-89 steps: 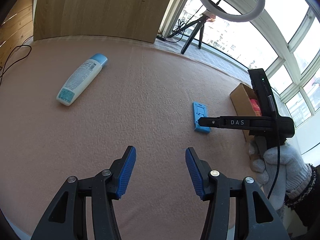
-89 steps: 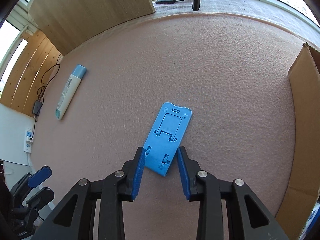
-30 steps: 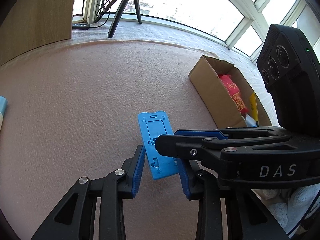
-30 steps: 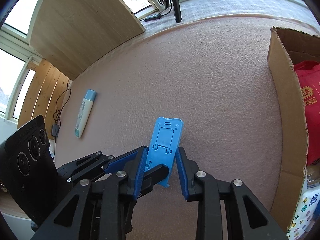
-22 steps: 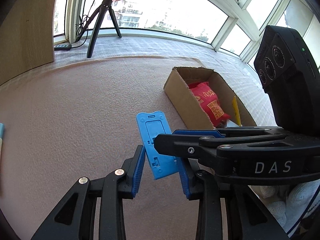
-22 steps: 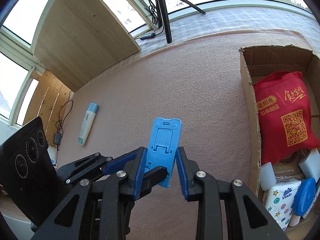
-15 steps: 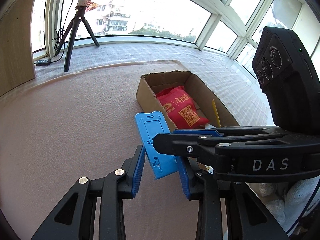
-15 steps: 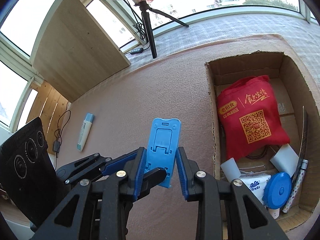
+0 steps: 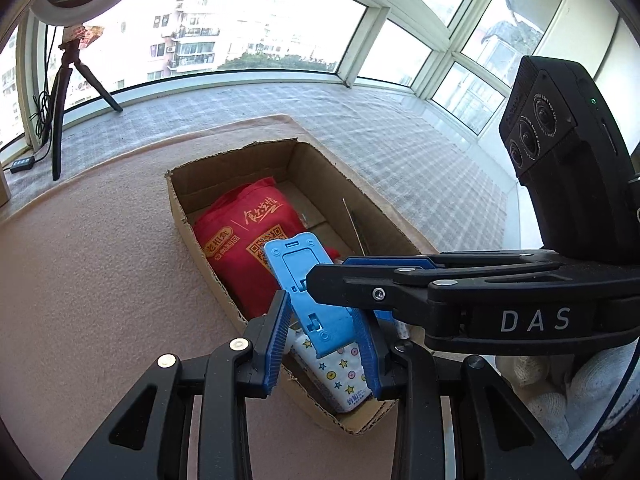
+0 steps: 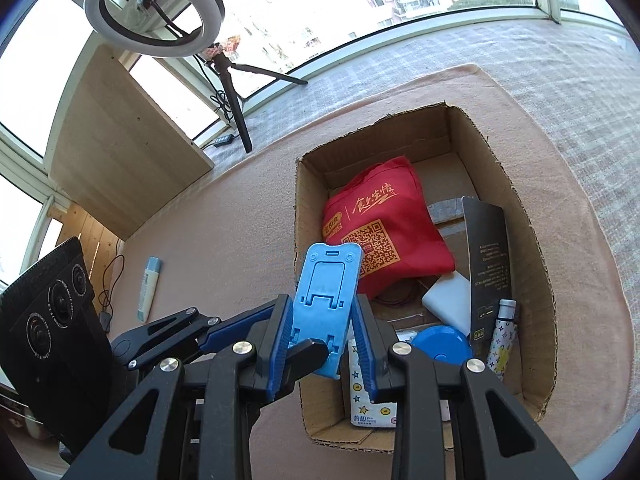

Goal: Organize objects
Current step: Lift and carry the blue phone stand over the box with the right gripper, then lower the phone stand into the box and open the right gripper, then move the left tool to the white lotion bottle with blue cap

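Pink mat (image 10: 240, 208), cardboard box (image 10: 496, 168), ribbed blue phone stand (image 10: 324, 292) clamped between both grippers' fingers (image 10: 280, 344)

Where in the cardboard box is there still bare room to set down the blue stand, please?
Bare floor shows at the far end of the cardboard box, behind and right of the red bag. The near end is crowded: tissue pack, blue disc, white block, patterned bottle.
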The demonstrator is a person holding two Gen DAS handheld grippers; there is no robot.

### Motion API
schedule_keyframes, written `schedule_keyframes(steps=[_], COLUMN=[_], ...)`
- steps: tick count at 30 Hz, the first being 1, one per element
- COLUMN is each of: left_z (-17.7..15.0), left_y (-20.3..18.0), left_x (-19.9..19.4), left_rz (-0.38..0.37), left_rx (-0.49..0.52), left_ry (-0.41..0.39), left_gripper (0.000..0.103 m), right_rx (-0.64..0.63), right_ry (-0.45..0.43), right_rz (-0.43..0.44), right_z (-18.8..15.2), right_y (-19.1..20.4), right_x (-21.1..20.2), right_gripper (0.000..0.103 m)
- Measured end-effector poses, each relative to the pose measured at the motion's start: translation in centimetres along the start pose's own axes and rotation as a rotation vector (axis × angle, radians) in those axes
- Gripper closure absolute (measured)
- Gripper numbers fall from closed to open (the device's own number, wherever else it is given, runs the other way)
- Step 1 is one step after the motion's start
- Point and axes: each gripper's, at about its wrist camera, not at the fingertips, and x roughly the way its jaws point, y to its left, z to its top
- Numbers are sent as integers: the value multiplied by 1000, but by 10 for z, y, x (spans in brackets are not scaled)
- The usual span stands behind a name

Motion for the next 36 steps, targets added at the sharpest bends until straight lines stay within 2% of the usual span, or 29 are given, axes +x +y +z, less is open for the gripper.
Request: schedule_keyframes(steps=[4, 8, 10, 13, 15, 16, 18, 21, 26, 32, 36], left_z=[-1, -5, -7, -12, -14, -15, -19, -23, -34, -50, -63], left_y=[3, 10, 12, 17, 22, 25, 30, 38, 53, 78, 106], left_x=[3, 1, -3, -11, -18, -21, -27, -38, -56, -83, -105], left_rz=[11, 25, 32, 50, 60, 66, 85, 129, 186, 235, 268], left_rx=[-13, -35, -42, -56, -69, -75, -80, -90, -109, -149, -207], left_ry=[8, 12, 10, -2, -10, -12, -15, -22, -21, -37, -45], left_gripper=[68, 67, 64, 49, 40, 39, 27, 18, 15, 15, 15], right_rx=[5, 16, 17, 20, 22, 21, 9, -20, -42, -50, -55], right_ry=[-24, -32, -31, -36, -42, -46, -48, -53, -62, -50, -24], right_rz=[-28, -33, -27, -27, -17, -11, -6, -5, 26, 71, 106], right_z=[2, 2, 2, 0, -1, -1, -3, -6, -11, -16, -19], right_y=[-7, -12, -13, -10, -9, -7, -2, 9, 26, 47, 64], right_x=[-8, -13, -13, -12, -11, -11, -10, -8, -3, 9, 22], right_gripper=[73, 64, 60, 56, 48, 47, 45, 43, 31, 24, 24])
